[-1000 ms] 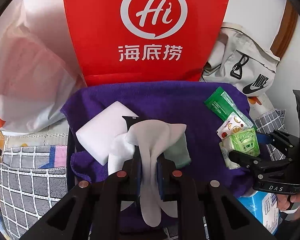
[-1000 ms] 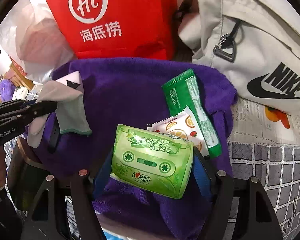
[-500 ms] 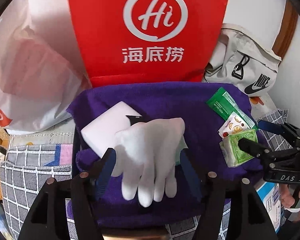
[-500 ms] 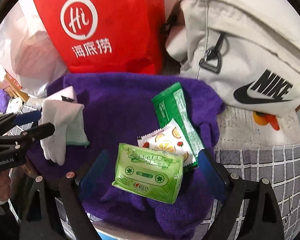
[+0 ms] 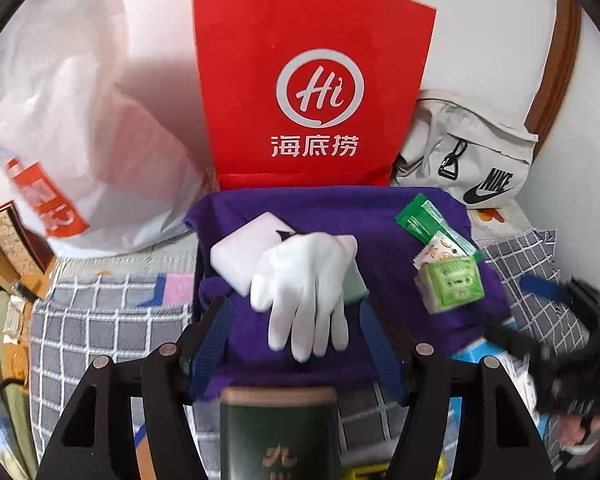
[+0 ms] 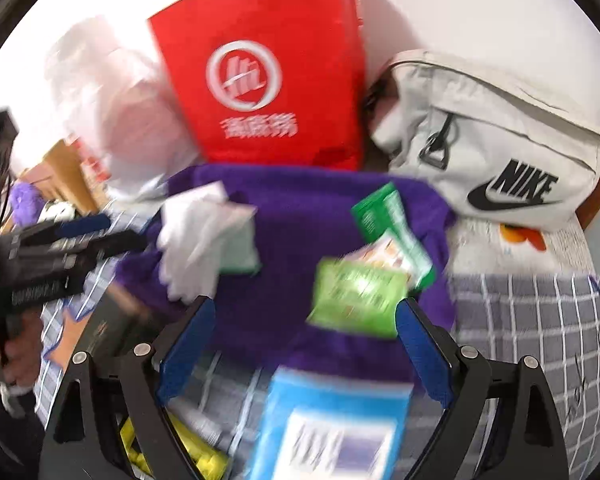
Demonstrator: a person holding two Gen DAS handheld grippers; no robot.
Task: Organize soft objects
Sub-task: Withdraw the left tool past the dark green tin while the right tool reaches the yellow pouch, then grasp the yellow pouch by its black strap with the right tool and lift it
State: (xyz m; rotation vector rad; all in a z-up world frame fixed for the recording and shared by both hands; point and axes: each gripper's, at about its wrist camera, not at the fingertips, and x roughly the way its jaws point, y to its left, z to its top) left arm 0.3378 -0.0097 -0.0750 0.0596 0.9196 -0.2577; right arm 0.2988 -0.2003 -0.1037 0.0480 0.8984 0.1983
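A: Where is the white glove (image 5: 308,280) found?

B: It is laid on the purple towel (image 5: 380,240), partly over a white block (image 5: 244,252), with its fingers spread. The green tissue pack (image 5: 452,284) is set near the towel's right edge, beside two sachets (image 5: 432,228).

A: Is anything held?

B: Nothing. The left hand-held gripper (image 5: 296,344) is seen released, its jaws having just been opening, the glove lying free beyond them. The right hand-held gripper (image 6: 304,344) is spread wide too, having just been opening, and the pack is left clear of its pads.

A: How would these be handled?

B: The glove is judged light and limp; it would fold and dangle, so it is best pinched across the palm or cuff. The pack is judged squashy with a slick wrapper, so it is best taken across its short sides, gently.
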